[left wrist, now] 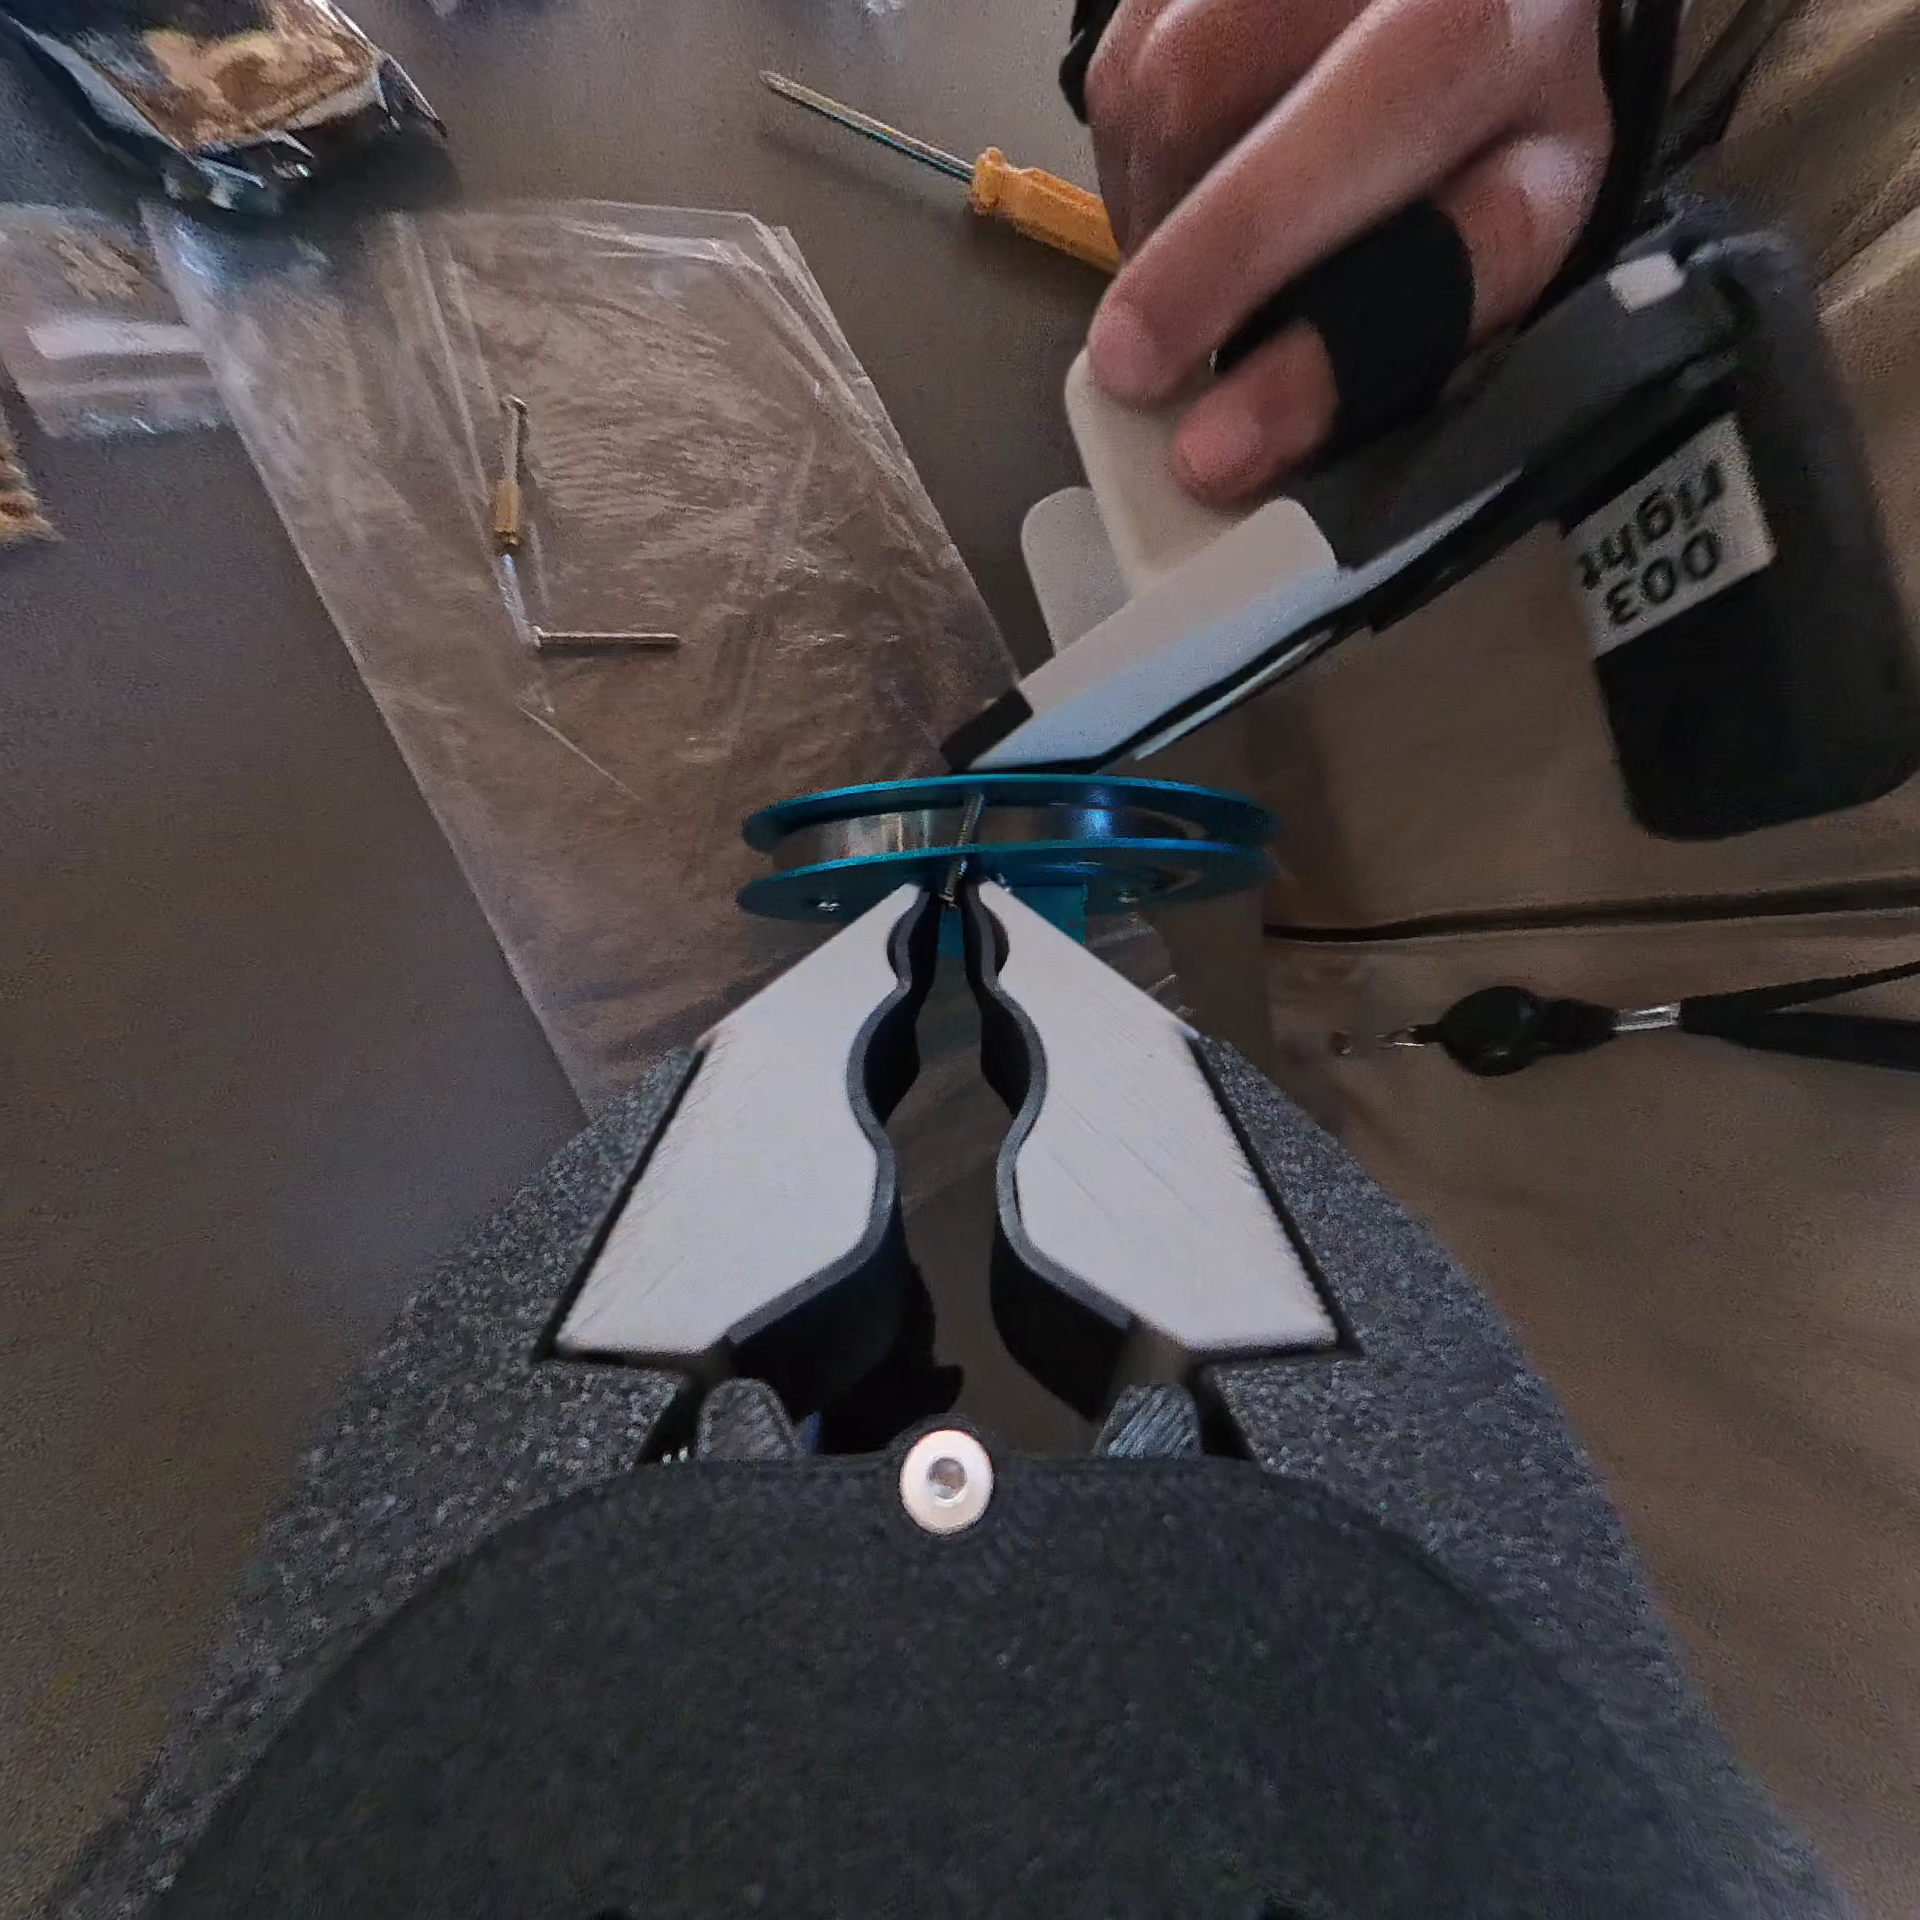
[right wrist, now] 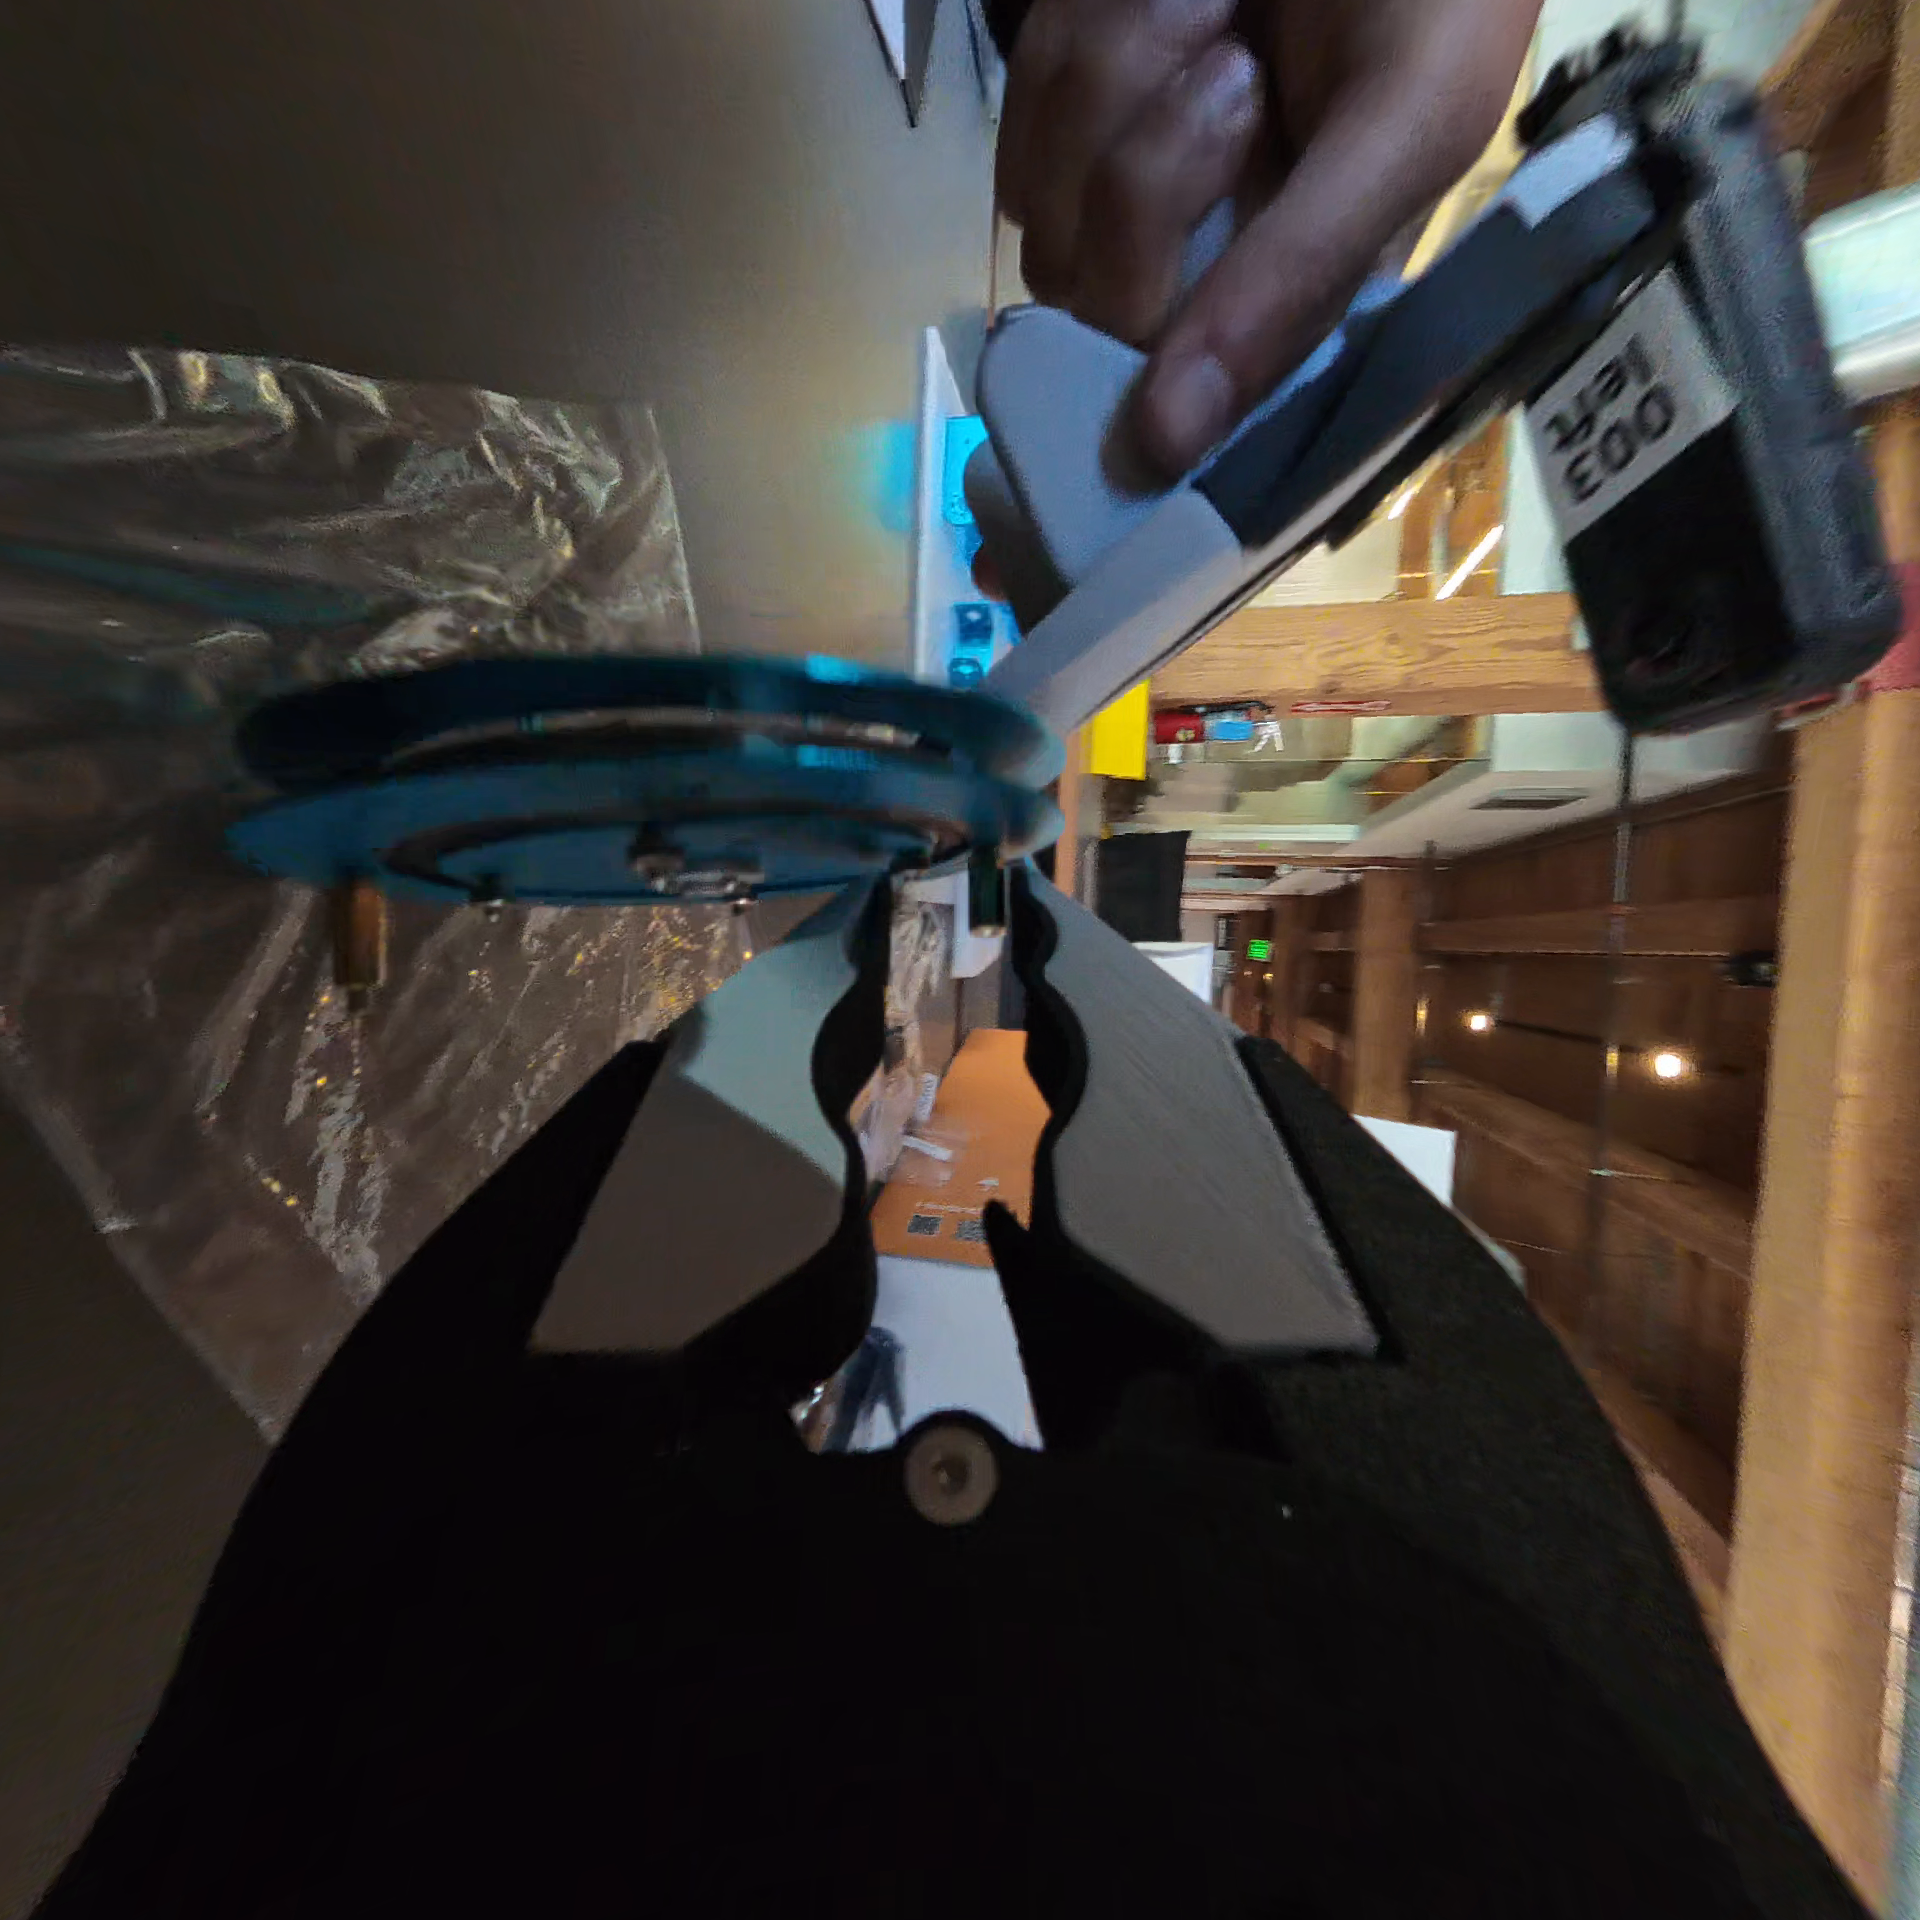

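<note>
A blue round assembly [left wrist: 1008, 847] of two discs with a metal ring between them is held edge-on above the table. My left gripper [left wrist: 951, 902] is shut on a small dark screw [left wrist: 961, 847] that runs through the rim of the discs. My right gripper [right wrist: 954, 896] reaches the same rim from the other face [right wrist: 623, 790] and is closed about a short green standoff [right wrist: 985, 896]. A brass standoff [right wrist: 358, 935] hangs free at the far rim. Each gripper shows in the other's view, held by a hand: the right gripper [left wrist: 997, 743] and the left gripper [right wrist: 1039, 675].
A clear plastic bag [left wrist: 644, 499] lies on the brown table [left wrist: 208, 935] with brass standoffs [left wrist: 509, 499] and a small key [left wrist: 608, 641] on it. An orange-handled screwdriver [left wrist: 1039, 203] and a dark snack packet [left wrist: 239, 94] lie farther off. A person's beige garment [left wrist: 1558, 1195] is at right. Only a small space, under 4 cm, lies between the two pairs of fingers.
</note>
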Demonstrator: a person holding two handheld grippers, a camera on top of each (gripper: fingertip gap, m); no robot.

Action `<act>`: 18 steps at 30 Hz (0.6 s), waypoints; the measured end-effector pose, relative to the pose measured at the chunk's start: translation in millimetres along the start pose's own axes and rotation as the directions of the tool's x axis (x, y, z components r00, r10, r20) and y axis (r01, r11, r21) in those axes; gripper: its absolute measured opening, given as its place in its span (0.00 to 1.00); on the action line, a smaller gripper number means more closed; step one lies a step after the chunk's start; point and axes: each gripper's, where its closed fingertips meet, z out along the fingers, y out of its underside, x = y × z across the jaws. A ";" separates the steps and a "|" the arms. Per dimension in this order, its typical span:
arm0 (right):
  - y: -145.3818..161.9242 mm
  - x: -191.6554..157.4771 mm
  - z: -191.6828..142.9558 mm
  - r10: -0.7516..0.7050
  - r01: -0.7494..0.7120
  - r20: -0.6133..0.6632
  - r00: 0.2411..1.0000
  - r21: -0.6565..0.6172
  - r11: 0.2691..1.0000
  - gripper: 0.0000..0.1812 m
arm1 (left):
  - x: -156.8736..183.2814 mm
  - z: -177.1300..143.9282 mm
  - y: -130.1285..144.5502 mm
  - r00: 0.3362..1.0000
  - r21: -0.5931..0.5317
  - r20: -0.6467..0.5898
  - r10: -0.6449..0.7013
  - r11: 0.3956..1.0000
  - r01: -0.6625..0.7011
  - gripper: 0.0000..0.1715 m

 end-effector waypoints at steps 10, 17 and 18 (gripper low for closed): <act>6.7 -0.1 6.9 -0.033 0.034 0.061 0.998 -0.011 0.999 0.09 | -6.0 -0.6 -1.5 0.999 -0.008 0.044 0.010 1.000 -0.009 0.01; 19.6 6.0 3.8 0.264 -0.271 0.184 0.947 0.015 0.962 0.13 | -9.9 -2.8 1.1 0.999 0.021 0.012 -0.047 0.999 0.046 0.01; 19.9 4.6 3.1 0.277 -0.285 0.190 0.942 0.016 0.958 0.13 | -10.4 -3.2 1.7 0.999 0.024 0.009 -0.049 0.999 0.049 0.02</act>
